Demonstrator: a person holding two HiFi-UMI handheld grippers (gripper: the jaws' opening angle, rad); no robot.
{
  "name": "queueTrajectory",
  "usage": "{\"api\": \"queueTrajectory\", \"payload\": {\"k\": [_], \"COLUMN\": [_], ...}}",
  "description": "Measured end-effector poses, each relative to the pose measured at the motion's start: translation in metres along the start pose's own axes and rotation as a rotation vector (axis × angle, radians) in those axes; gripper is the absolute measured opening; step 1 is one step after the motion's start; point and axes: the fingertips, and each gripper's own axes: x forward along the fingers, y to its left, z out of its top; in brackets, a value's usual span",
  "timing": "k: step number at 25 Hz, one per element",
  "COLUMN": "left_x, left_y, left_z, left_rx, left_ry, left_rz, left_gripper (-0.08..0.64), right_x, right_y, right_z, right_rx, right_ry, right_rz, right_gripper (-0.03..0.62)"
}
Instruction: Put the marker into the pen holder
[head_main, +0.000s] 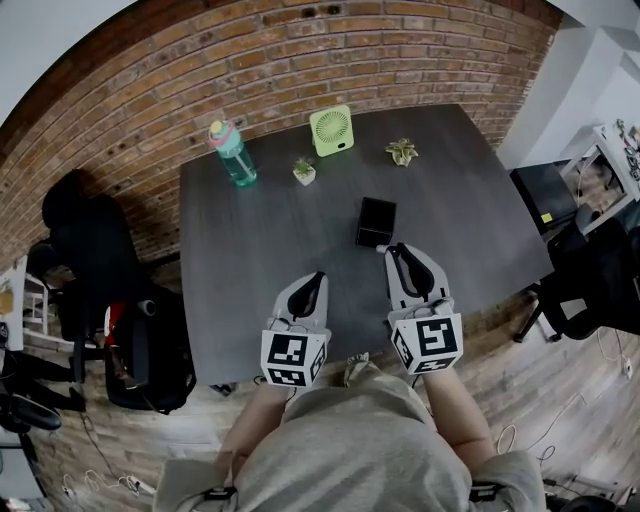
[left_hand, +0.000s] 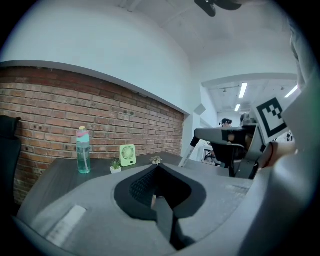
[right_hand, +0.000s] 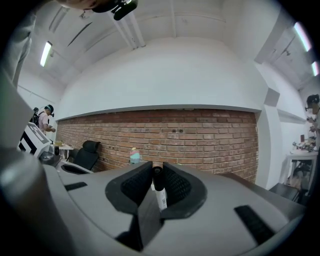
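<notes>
The right tool (right_hand: 156, 169) is closed on a marker with a black cap and a white printed barrel (right_hand: 159, 189). The marker stands nearly upright between the ribbed black pads (right_hand: 176, 186), and its cap rises just above the tips. In the head view the right tool (head_main: 397, 250) hangs over the dark grey wooden bench (head_main: 250, 300). The square black pen holder (head_main: 376, 222) stands on the bench just ahead of this tool's tip and slightly to its left; I cannot tell whether they touch. The marker is outside the holder, held in the tool.

The left tool (left_hand: 156, 169) has its jaws pressed together. In the head view it (head_main: 315, 283) hovers over the near part of the bench, beside the right tool and a little farther back. The pen holder lies ahead of it and to its right.

Well ahead of both tools, along the far edge of the bench by the red brick wall (head_main: 150, 90), stand four things:

- a teal water bottle with a pink cap (head_main: 232, 152), to the left
- a small plant in a white pot (head_main: 304, 171)
- a light green desk fan (head_main: 331, 130)
- a small succulent (head_main: 402, 152), more nearly ahead of the right tool

A black office chair (head_main: 85, 250) stands off the bench, left of the left tool.
</notes>
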Motion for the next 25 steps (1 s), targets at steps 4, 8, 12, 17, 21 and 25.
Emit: {"api": "queueTrajectory", "payload": {"k": [4,8,12,17,21,25], "left_x": [0.015,0.030,0.043,0.055,0.064,0.072], "left_y": [0.008,0.015,0.020,0.025,0.028,0.027], "left_z": [-0.001,-0.002,-0.005,-0.007,-0.011,-0.012], "left_rx": [-0.005,-0.016,-0.024,-0.038,-0.050,-0.057], "left_ry": [0.011,0.019,0.025,0.037,0.046,0.052], "left_rz": [0.011,0.021,0.030,0.048,0.059,0.063], "left_gripper": [0.017,0.017,0.017,0.017,0.017,0.017], "right_x": [0.020,0.039,0.055,0.069,0.080,0.088], "right_y": [-0.014,-0.026,-0.036,-0.047,-0.054,-0.060], "right_z": [-0.002,-0.008,-0.016,-0.026,-0.036,-0.048], "right_rx": [0.000,-0.003,-0.006,-0.003,0.005,0.011], "right_ry": [0.007,0.018,0.032,0.050,0.068,0.092], "right_rz": [0.001,0.000,0.003,0.006,0.009,0.013], "right_gripper": [0.066,0.066,0.066,0.066,0.066,0.066]}}
